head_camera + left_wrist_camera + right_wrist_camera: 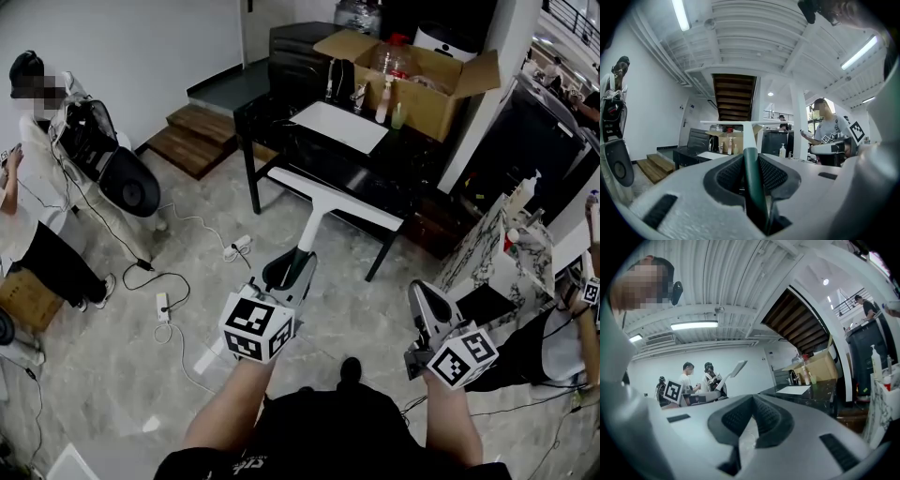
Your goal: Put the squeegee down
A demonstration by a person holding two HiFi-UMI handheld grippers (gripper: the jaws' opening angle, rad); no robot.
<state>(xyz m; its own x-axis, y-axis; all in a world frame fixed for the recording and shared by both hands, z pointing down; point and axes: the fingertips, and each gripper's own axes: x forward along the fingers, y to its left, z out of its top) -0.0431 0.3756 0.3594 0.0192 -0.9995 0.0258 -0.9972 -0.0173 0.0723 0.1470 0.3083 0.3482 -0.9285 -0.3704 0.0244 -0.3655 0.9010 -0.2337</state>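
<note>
The squeegee (330, 199) has a long white blade and a dark green handle. My left gripper (286, 274) is shut on that handle and holds it out level, blade forward, just short of the black table (417, 183). In the left gripper view the green handle (752, 176) runs between the dark pads (730, 174), and the white blade (740, 123) spans the view ahead. My right gripper (424, 298) is off to the right with nothing in it. Its pads (736, 416) meet at the tips. The squeegee (734, 368) shows small at the left of the right gripper view.
On the table lie a white sheet (339, 126), an open cardboard box (422, 80) and several bottles (384, 98). A person (42, 197) stands at the left beside wooden steps (192, 136). Cables and a power strip (161, 307) lie on the floor. A marble-patterned stand (497, 234) is at the right.
</note>
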